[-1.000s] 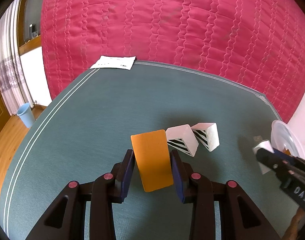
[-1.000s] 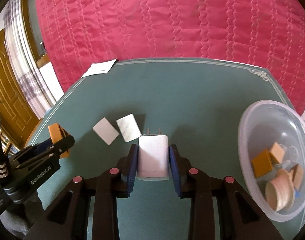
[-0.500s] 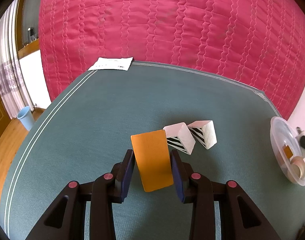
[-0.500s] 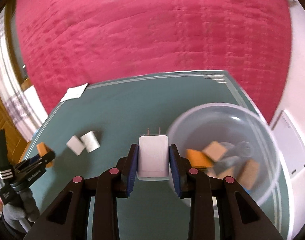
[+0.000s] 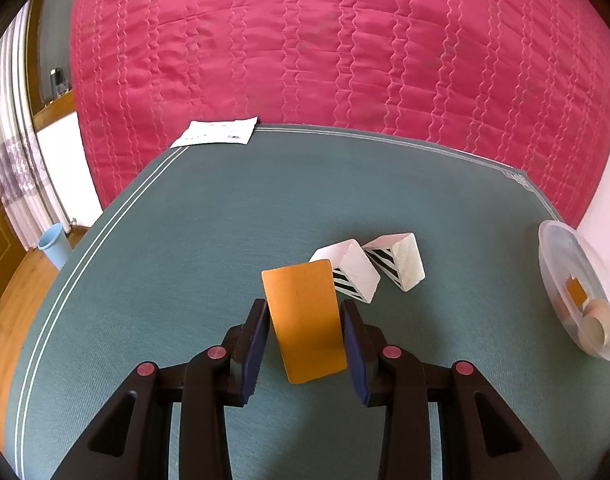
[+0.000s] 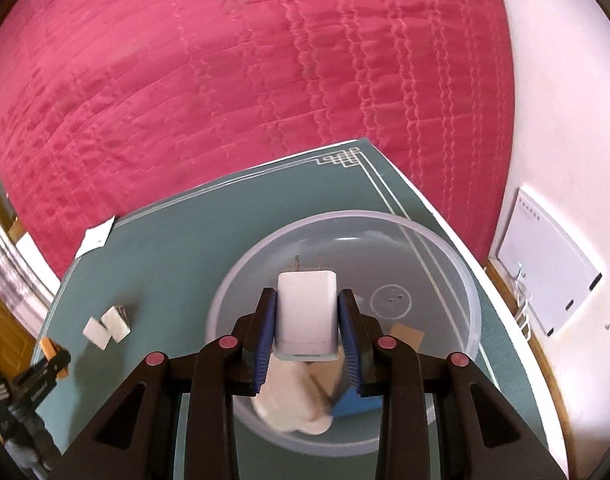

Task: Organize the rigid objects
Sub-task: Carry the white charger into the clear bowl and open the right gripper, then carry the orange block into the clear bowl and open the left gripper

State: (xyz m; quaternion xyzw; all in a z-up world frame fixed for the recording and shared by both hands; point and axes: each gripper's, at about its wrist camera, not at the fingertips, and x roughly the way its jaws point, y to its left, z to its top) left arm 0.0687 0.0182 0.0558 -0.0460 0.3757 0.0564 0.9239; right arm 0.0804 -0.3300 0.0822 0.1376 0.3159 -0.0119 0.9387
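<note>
While R tool (image 6: 305, 320) clamps charger (image 6: 307, 312) over bowl (image 6: 461, 280) | L tool (image 5: 305, 332) clamps orange block (image 5: 305, 320)

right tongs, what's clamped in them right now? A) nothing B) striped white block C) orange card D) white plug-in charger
D: the right tongs are shut on the white charger, prongs pointing away, over the clear bowl; the orange card is in the left tongs.
</note>
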